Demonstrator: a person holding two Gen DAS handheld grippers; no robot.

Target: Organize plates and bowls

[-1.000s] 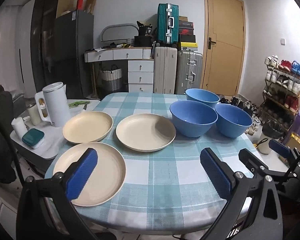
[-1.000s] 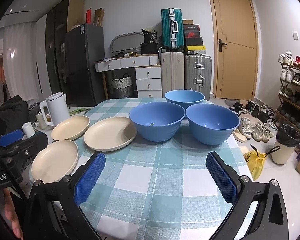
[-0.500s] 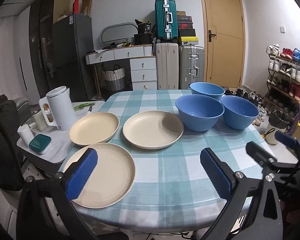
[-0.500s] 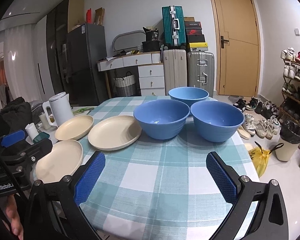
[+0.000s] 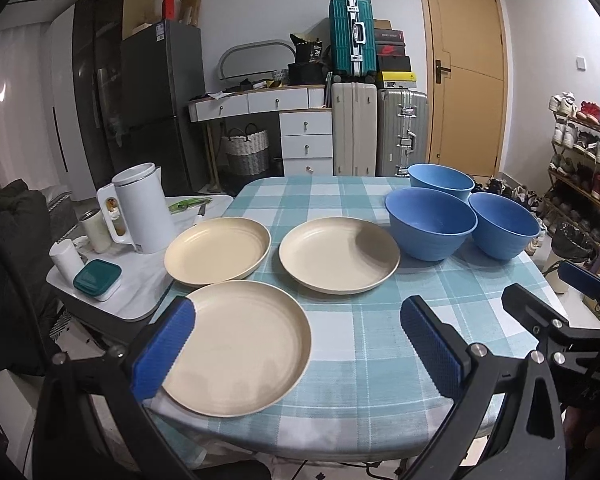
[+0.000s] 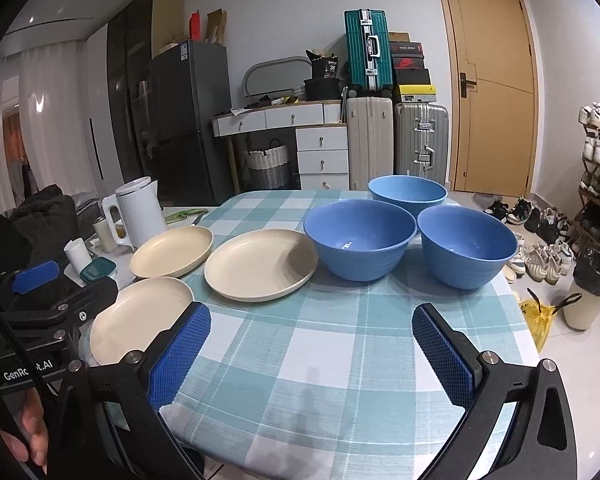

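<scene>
Over the near table edge, left gripper (image 5: pixel 296 340) and right gripper (image 6: pixel 312 346) hover wide open, empty; best to slide one finger low under the nearest plate (image 5: pixel 240 344) rim first.

Both wrist views face across the table (image 5: pixel 352 320) from its near edge — sharing plates, bowls.

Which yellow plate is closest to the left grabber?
The front plate, alone at the table's near edge; the left gripper sits over it. The other two lie farther back.
</scene>
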